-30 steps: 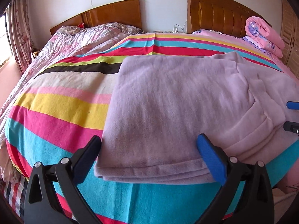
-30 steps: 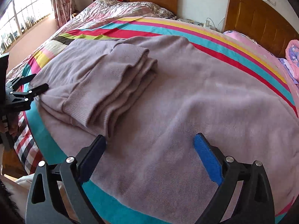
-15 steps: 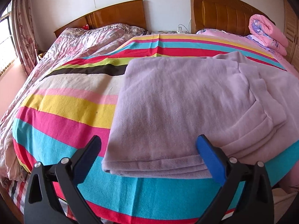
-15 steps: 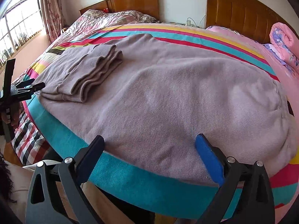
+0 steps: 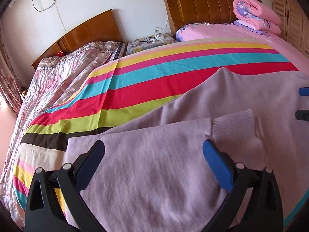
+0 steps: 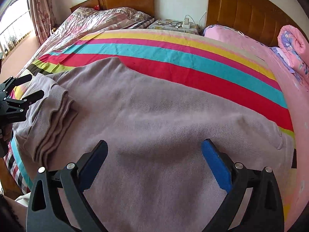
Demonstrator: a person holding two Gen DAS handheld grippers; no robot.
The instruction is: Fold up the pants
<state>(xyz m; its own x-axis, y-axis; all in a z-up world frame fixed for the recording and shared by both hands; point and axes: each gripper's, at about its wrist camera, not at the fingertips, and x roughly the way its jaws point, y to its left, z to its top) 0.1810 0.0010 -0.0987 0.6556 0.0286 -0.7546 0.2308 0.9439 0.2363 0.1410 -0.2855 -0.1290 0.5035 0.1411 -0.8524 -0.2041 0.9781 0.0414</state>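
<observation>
Both grippers have moved in over the cloth since half a second ago; then they hung back off the near bed edge, now the fabric fills the space under the fingers. The left gripper (image 5: 153, 154) is spread wide, nothing held, over the folded end of the pants (image 5: 173, 174). The right gripper (image 6: 154, 154) is also wide open and empty, above the flat part of the pants (image 6: 164, 116). Pants lie on the striped blanket (image 6: 173, 58), long axis running left-right along the near edge, folded stack with ribbed cuffs at the left end.
</observation>
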